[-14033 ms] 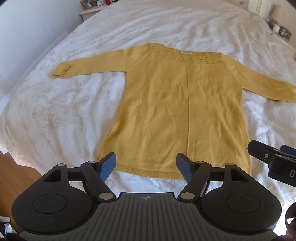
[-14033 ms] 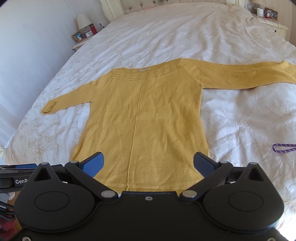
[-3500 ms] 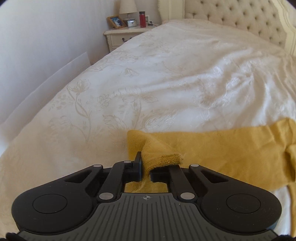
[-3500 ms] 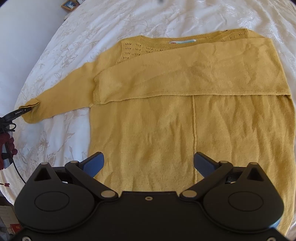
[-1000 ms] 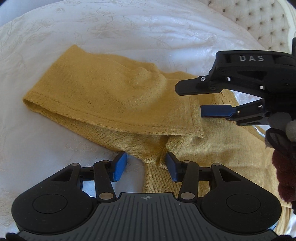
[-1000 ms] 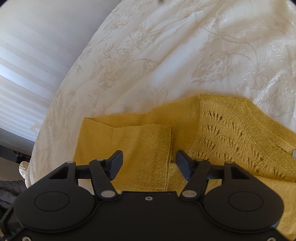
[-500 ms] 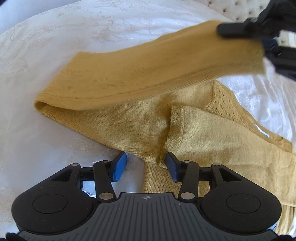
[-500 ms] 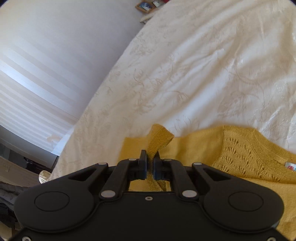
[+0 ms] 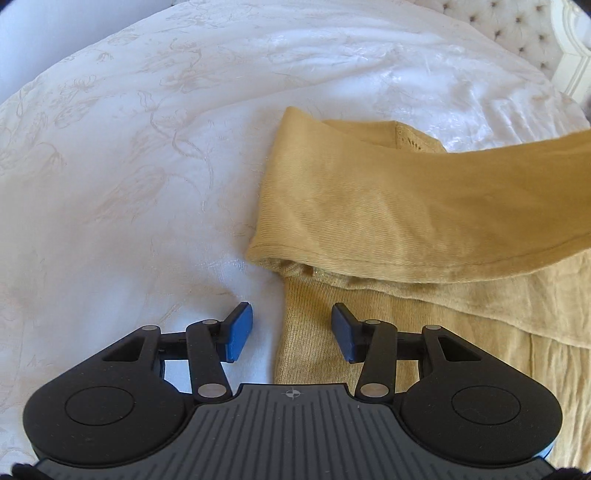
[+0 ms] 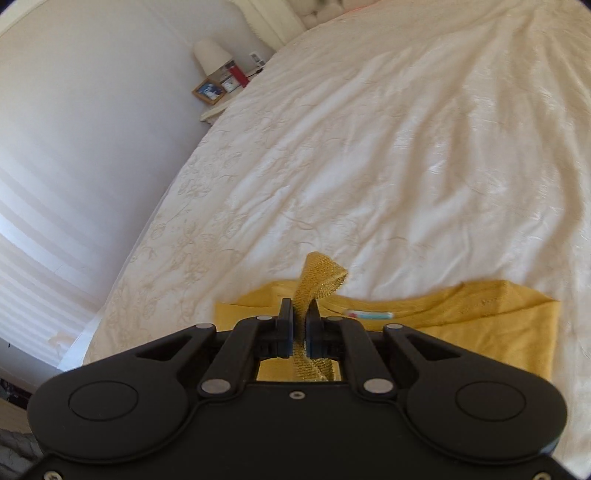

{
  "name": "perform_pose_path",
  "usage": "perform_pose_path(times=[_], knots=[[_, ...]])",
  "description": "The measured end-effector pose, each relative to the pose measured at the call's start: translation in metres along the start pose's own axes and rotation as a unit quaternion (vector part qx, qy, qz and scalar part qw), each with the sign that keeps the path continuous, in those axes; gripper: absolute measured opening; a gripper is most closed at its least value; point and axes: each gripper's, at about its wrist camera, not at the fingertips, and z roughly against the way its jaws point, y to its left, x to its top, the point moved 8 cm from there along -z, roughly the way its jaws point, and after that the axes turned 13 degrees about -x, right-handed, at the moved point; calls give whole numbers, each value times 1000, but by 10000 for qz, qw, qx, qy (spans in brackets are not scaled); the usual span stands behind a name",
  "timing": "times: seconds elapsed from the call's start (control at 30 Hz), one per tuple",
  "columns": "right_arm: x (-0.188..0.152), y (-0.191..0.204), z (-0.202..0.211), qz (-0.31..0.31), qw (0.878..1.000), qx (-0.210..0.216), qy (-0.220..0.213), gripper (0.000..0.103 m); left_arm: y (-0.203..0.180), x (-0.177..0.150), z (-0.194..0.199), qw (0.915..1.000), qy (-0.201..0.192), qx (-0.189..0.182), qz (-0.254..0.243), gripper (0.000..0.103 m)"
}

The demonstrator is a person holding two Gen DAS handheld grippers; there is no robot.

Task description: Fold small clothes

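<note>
- Left gripper [image 9: 291, 332]: jaws stand apart with nothing pressed between the blue pads [image 9: 236, 332]. The left pad hangs over the bare bedspread [image 9: 129, 184]; the right pad hangs over the yellow knit. The side edge of the sweater [image 9: 369, 314] runs through the gap, apart from both pads.
- Right gripper [image 10: 300, 325]: jaws closed tight on the glittery ribbed cuff [image 10: 319, 282] of the sleeve; a loop of cuff stands up above the fingertips, and more of it hangs below them.
- Sleeve [image 9: 406, 199]: in the left wrist view it is lifted and drawn across the sweater body towards the right edge of the picture, folding back at the garment's left side. It is blurred in places.
- Sweater body: lies flat on the bed beneath the raised sleeve. In the right wrist view the neckline with its pale label [image 10: 369, 314] lies just beyond the right gripper.
- Farther off: white floral bedspread, then a bedside table [image 10: 214, 112] against the wall carrying a lamp [image 10: 210, 55], a framed picture [image 10: 208, 90] and a red item [image 10: 239, 75].
- Tufted headboard [image 9: 509, 26] at the far end of the bed.
</note>
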Motion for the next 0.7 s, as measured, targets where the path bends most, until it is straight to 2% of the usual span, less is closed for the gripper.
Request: perform_pose_path(times=[0.2, 0.37, 0.57, 0.7], knots=[[-22, -64, -3, -416, 9972, -610, 101, 12, -11, -3, 23, 9993, -63, 8, -366, 46], [-43, -94, -20, -358, 9935, -1035, 298, 12, -31, 17, 36, 9962, -279, -109, -817, 46], [-63, -119, -37, -49, 9873, -1529, 438, 13, -59, 52, 21, 9917, -342, -410, -1170, 46], [-69, -122, -45, 160, 9837, -1728, 482, 14, -68, 66, -3, 9897, -259, -439, -1340, 46]])
